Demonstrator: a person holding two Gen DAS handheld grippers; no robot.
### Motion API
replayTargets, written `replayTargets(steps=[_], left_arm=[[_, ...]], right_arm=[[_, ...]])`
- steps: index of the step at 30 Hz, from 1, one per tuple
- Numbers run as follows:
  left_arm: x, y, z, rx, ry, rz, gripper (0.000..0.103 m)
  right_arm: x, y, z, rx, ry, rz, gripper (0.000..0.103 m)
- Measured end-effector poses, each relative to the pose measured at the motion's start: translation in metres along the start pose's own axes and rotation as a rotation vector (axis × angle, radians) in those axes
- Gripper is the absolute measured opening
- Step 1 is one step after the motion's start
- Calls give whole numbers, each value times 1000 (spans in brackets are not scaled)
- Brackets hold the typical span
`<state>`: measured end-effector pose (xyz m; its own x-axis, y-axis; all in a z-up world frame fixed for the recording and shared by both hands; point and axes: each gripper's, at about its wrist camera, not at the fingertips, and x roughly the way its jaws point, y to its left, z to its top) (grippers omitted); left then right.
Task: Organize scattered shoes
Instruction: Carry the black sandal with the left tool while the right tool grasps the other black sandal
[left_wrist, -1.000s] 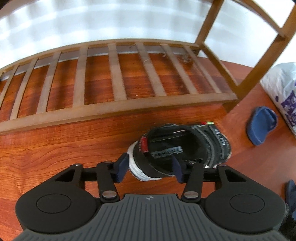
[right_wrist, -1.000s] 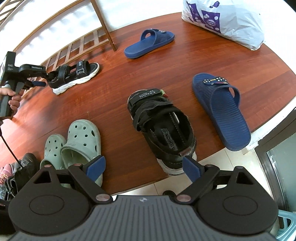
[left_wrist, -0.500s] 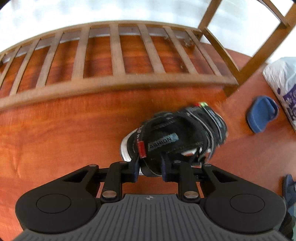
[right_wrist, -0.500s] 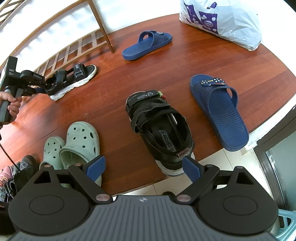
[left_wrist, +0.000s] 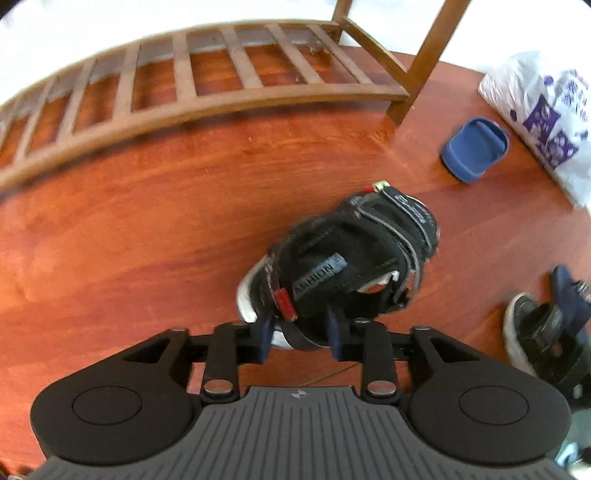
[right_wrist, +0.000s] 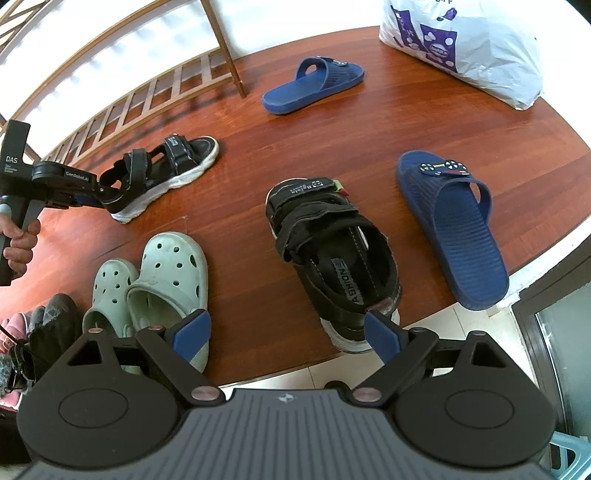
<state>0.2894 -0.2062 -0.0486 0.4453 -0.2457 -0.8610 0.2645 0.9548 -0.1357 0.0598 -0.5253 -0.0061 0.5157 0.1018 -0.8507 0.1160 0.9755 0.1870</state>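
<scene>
A black strap sandal (left_wrist: 351, 258) with a white sole lies on the wooden floor, a little way in front of the shoe rack (left_wrist: 207, 107). My left gripper (left_wrist: 299, 341) is at its heel. Its jaws are opening, the heel strap still sits between the fingers, and the pads no longer squeeze it. The right wrist view shows the same sandal (right_wrist: 162, 173) flat on the floor with the left gripper (right_wrist: 92, 195) behind it. Its partner sandal (right_wrist: 332, 251) lies just ahead of my right gripper (right_wrist: 286, 332), which hangs open and holds nothing.
Two blue slides (right_wrist: 314, 85) (right_wrist: 454, 229) lie apart on the floor. Two green clogs (right_wrist: 170, 273) sit at the near left beside dark shoes (right_wrist: 48, 321). A white plastic bag (right_wrist: 461, 44) rests at the far right. A hand (right_wrist: 20, 243) grips the left gripper's handle.
The left gripper closed on the sandal's heel strap, pulled the sandal away from the rack toward the other shoes, and has now widened its jaws. The right gripper stayed put.
</scene>
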Motion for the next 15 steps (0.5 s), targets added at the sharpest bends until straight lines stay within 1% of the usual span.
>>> replayTargets(steps=[1,2,3,4,6,10,11,14,15], left_arm=[[-6,-4,0,44,-24,14,67],[-12,-7,1,86,-45,19,77],[-17,-10,2,125,-64,23,81],[-20,-12,3,155,-76,18,83],[-24,-17,4,232,-81,-6,91],[-20,-26,10,338,-69,-15,94],[-17,-29,13,380,-59,-21,95],[-12,-31,18,437,-40,-39,96],[-8,-33,20,477,-26,-53,96]], right_arm=[[0,0,0,-1,0,0,94],[0,0,0,-1,0,0,94],[-1,-1,-1,-2,-1,1,94],[-1,-1,-1,-1,-1,1,94],[-1,-3,-2,3,0,0,94],[-1,-5,-4,12,-2,-1,94],[-1,-6,-4,14,-3,-2,94],[-3,-7,-6,20,-5,-6,94],[-3,-8,-7,24,-6,-8,94]])
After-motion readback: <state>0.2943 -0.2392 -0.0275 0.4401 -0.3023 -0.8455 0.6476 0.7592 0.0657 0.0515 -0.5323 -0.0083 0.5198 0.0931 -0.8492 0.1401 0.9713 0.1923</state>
